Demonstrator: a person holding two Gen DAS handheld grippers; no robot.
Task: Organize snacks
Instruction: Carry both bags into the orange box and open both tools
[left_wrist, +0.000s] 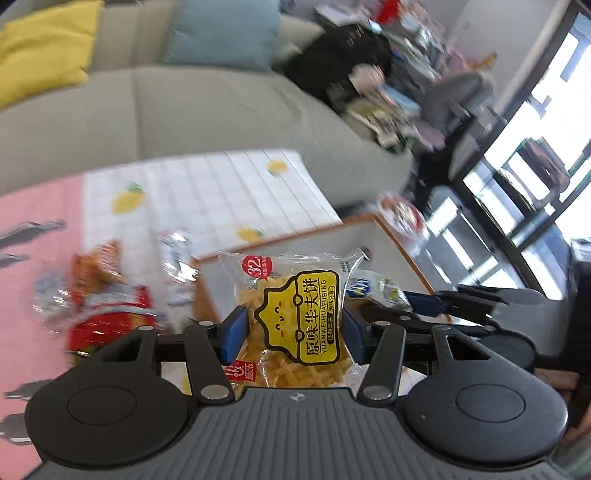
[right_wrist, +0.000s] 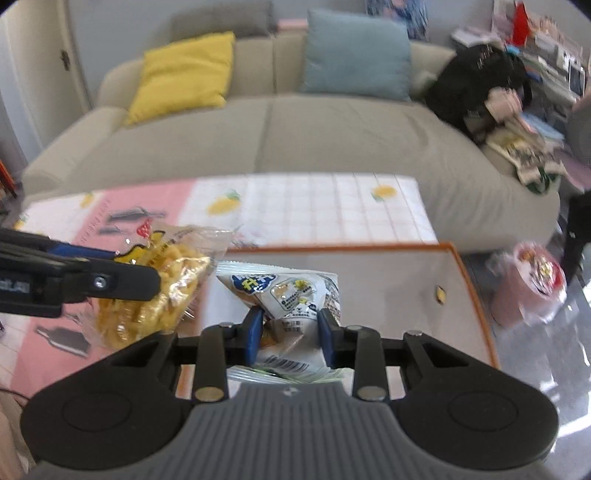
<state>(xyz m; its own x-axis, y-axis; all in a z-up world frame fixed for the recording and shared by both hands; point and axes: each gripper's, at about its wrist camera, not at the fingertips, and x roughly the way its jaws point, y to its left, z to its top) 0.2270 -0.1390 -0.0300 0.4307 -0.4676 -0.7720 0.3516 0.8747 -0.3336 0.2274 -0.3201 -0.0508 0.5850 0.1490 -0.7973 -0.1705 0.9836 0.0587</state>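
My left gripper (left_wrist: 293, 332) is shut on a clear packet of yellow waffle biscuits (left_wrist: 299, 317) with a yellow label, held above the table. The same packet (right_wrist: 155, 291) shows at the left of the right wrist view. My right gripper (right_wrist: 290, 334) is shut on a white and blue snack packet (right_wrist: 288, 295), held over a white tray with an orange rim (right_wrist: 476, 291). That packet (left_wrist: 376, 288) and the right gripper show in the left wrist view too. The tray (left_wrist: 288, 240) lies beyond my left gripper.
Several loose snack packets (left_wrist: 107, 291) lie on the pink and lemon-print tablecloth (left_wrist: 207, 195) at the left. A beige sofa (right_wrist: 295, 140) with yellow and blue cushions stands behind the table. A red and white bag (right_wrist: 535, 280) sits on the floor at the right.
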